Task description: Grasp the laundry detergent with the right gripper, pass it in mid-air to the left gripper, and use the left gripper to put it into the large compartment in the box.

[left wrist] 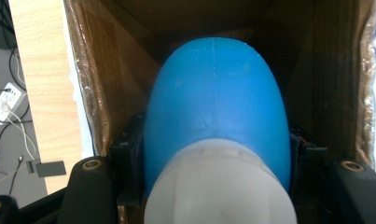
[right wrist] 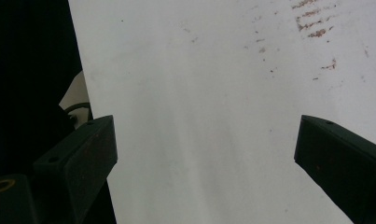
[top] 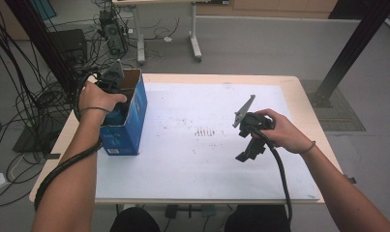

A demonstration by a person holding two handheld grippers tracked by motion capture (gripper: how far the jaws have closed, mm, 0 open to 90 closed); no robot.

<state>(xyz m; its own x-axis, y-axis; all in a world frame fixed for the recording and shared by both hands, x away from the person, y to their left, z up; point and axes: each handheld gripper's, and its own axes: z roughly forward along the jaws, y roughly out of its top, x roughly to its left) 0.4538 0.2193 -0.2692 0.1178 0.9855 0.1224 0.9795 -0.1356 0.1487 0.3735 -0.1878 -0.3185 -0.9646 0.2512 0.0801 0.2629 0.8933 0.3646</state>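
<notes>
A blue egg-shaped object [left wrist: 218, 102] with a pale white end [left wrist: 218, 186] sits between the black jaws of my left gripper [left wrist: 218, 154], which is shut on it. It hangs inside an open cardboard box [left wrist: 106, 84]. In the high view the box [top: 127, 130] is blue outside and stands at the table's left edge. The left hand [top: 98, 99] holds the gripper down into the box, so the jaw tips are hidden there. My right gripper [top: 247, 153] [right wrist: 204, 154] hovers open over the white mat [right wrist: 199, 93], right of the middle, with nothing between its jaws.
The white mat [top: 192, 159] covers most of the wooden table [top: 306, 104] and has reddish marks [top: 206, 131] near its middle. Cables [top: 18, 96] and equipment lie on the floor to the left, and a table frame [top: 195, 46] stands behind.
</notes>
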